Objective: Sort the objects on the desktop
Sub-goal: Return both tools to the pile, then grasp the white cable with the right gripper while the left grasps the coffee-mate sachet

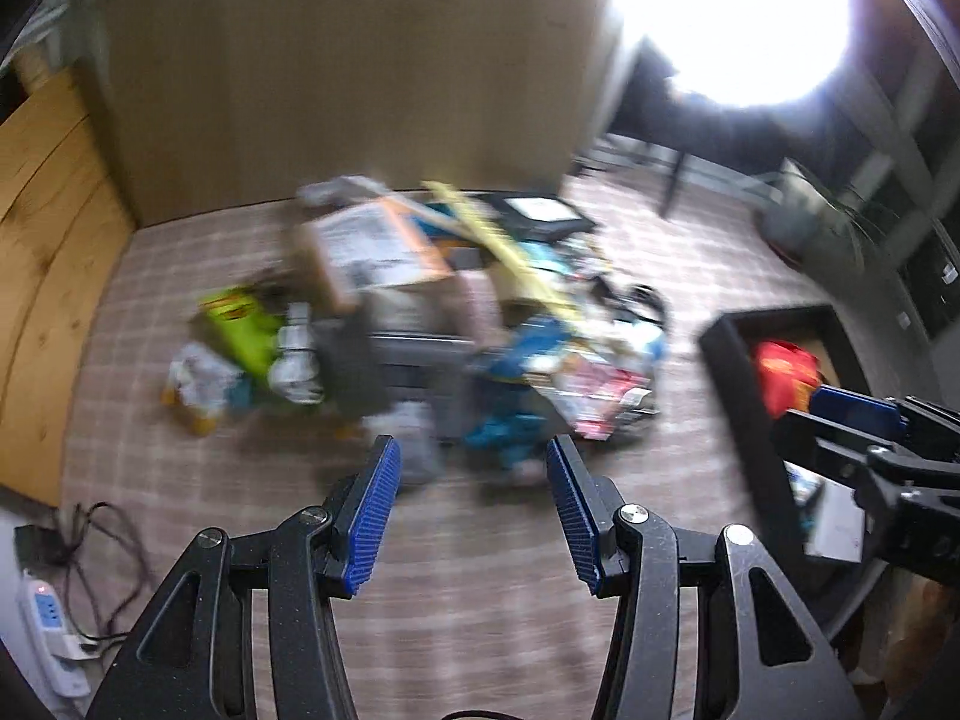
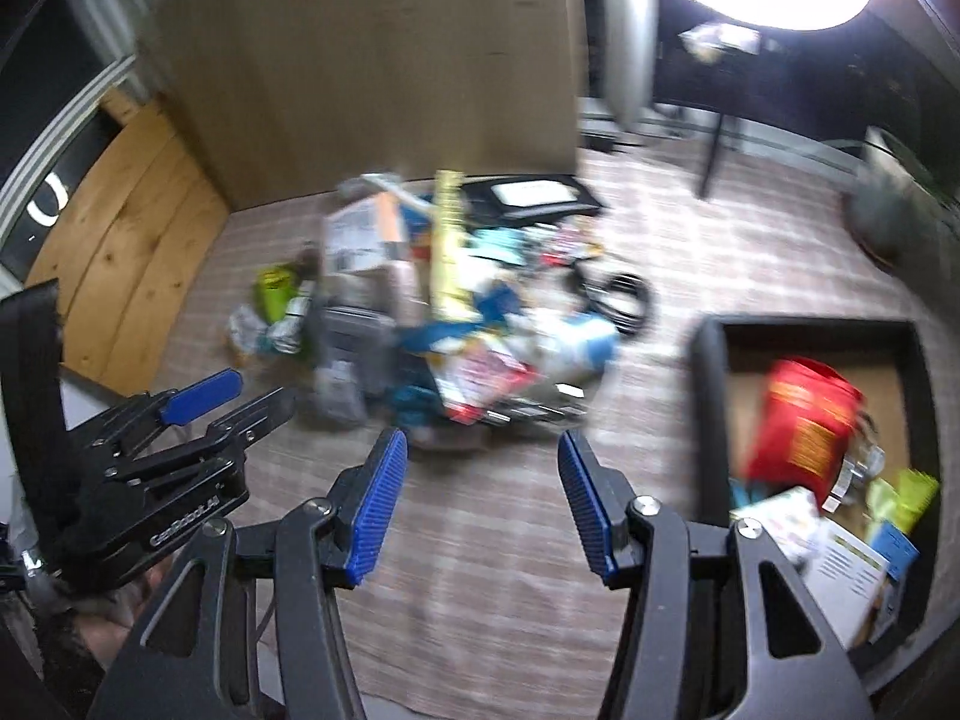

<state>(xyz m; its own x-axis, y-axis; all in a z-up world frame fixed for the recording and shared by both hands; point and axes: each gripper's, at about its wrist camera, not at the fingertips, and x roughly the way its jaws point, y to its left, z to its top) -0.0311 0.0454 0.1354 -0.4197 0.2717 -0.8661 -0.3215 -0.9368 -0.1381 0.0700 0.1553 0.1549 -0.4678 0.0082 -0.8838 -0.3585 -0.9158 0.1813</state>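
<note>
clutter pile (image 1: 420,312) sits mid-frame on the checked cloth (image 1: 480,570), unsorted. left gripper (image 1: 471,516) hovers low centre, fingers apart and empty, likely choosing a pick. at right, black bin (image 1: 729,360) already holds a red packet (image 1: 783,372); right gripper (image 2: 483,507) hovers likewise spread, empty.

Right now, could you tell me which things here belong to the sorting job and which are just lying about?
Job: pile, black bin, red packet in it, left gripper, right gripper, both open and empty.

Lying about: power strip, cables, chair, wooden panel.
</note>
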